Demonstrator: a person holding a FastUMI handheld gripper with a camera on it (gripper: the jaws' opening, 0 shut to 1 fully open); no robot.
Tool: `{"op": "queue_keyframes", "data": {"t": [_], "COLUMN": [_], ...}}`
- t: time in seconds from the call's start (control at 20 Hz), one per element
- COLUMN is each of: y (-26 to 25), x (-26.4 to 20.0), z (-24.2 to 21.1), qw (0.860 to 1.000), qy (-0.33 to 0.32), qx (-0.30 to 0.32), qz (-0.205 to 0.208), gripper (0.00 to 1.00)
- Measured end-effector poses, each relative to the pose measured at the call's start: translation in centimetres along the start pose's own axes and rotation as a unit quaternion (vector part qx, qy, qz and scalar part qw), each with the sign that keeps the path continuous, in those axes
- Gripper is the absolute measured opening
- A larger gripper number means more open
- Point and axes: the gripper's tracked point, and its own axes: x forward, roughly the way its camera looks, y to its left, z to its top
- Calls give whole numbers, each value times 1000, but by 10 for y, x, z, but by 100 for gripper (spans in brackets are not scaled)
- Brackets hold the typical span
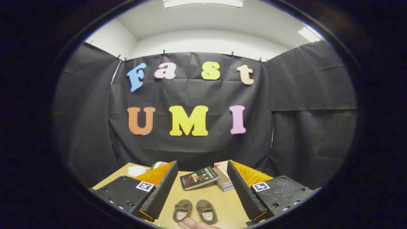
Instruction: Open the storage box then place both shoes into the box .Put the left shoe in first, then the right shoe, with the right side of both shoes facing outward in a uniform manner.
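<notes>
gripper view: two small brown shoes (195,210) sit side by side on the wooden table (219,197), between the fingers of the gripper (201,173), which is spread wide and holds nothing. a hand (194,224) touches the shoes' near edge. books (210,178) lie beyond them.

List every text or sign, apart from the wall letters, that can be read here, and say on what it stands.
Dark book: cover text, too small to read.
Stacked books beside it: nothing legible.
Square markers on the open fingers: black-and-white patterns, no words.
Insoles of the shoes lying between the fingers: pale labels, too blurred to read.
</notes>
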Motion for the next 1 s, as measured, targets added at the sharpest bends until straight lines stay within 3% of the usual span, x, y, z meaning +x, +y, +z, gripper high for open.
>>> {"op": "queue_keyframes", "data": {"t": [1.0], "y": [37], "x": [43], "z": [-43], "qw": [998], "qy": [45], "qx": [0], "qz": [48], "gripper": [95]}}
